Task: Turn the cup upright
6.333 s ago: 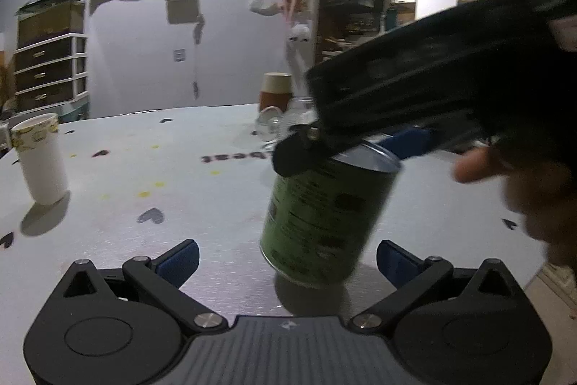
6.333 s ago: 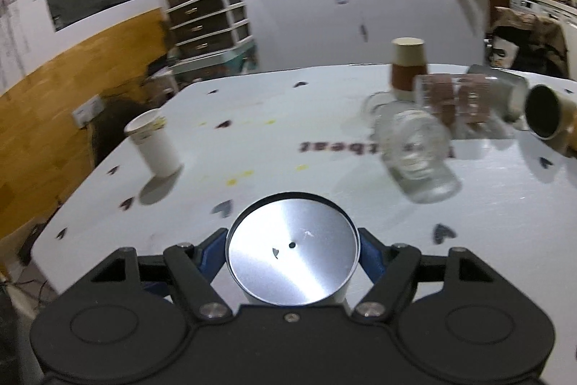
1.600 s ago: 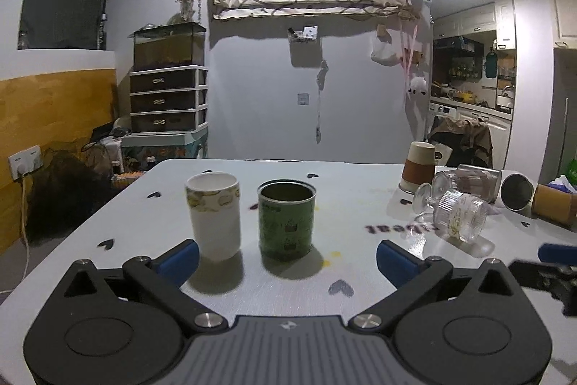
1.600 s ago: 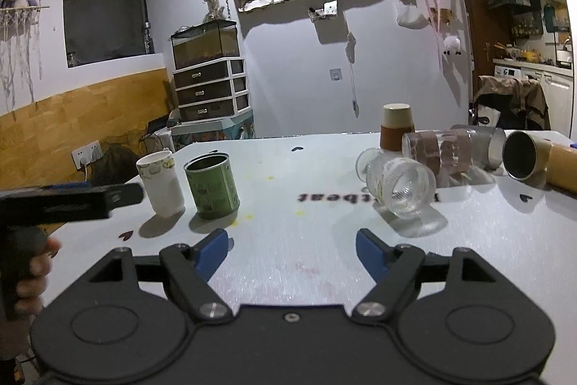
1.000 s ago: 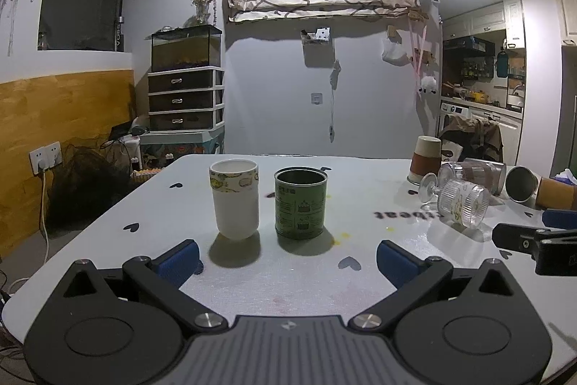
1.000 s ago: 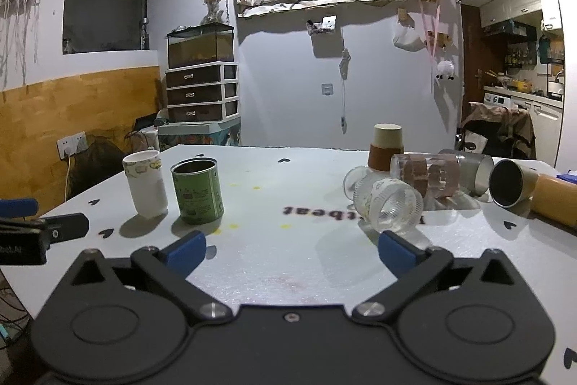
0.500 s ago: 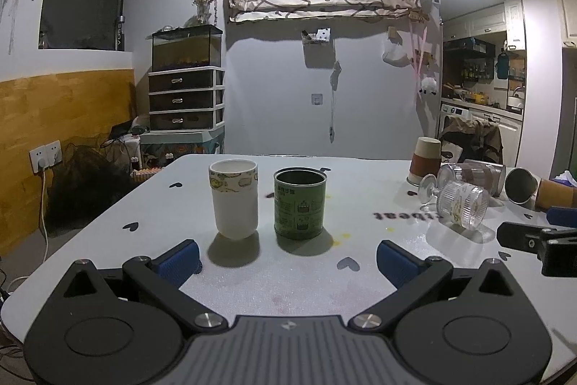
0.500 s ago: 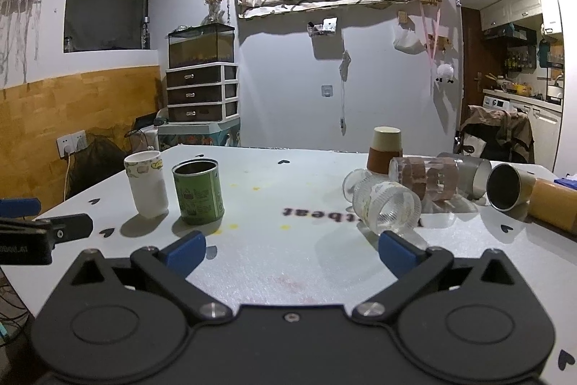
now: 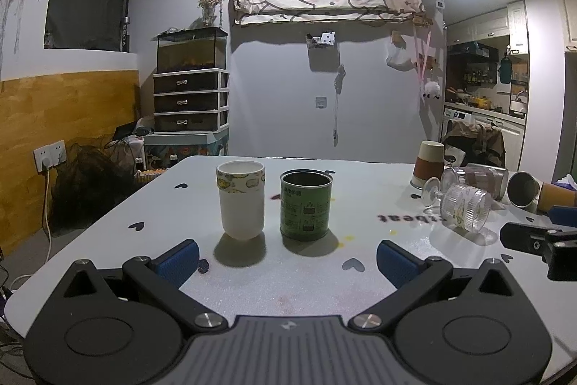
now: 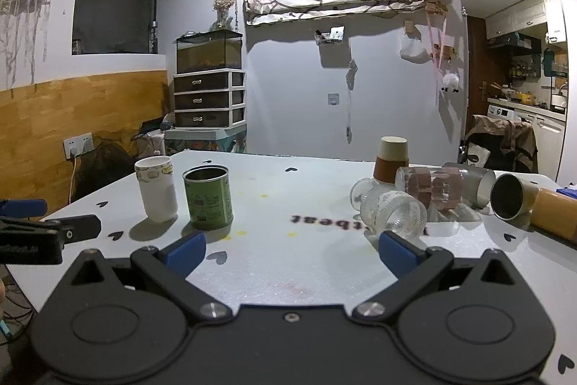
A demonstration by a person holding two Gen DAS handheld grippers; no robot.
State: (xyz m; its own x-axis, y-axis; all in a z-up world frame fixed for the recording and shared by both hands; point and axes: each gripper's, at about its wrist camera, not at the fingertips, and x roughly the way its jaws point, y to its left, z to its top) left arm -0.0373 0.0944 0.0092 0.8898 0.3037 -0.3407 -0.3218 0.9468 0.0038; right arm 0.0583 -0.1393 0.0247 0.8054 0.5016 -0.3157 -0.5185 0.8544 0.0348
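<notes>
A green tin cup (image 9: pixel 305 204) (image 10: pixel 208 198) stands upright on the white table (image 9: pixel 360 175), next to an upright white paper cup (image 9: pixel 241 199) (image 10: pixel 156 187). A ribbed clear glass (image 9: pixel 465 206) (image 10: pixel 395 213) lies on its side at the right, with a brown-banded glass (image 10: pixel 432 186) and a steel cup (image 10: pixel 508 192) lying behind it. A brown paper cup (image 10: pixel 391 159) stands upside down. My left gripper (image 9: pixel 286 257) is open and empty, short of the two upright cups. My right gripper (image 10: pixel 292 249) is open and empty, short of the ribbed glass.
A tan tube (image 10: pixel 555 213) lies at the far right table edge. Drawers with a fish tank (image 9: pixel 191 103) stand behind the table on the left. The right gripper's finger (image 9: pixel 533 239) shows at the right of the left wrist view.
Over the last half second both grippers stay nearly still. Earlier, my right gripper held the green tin tilted, set it upright by the white cup, opened and drew back.
</notes>
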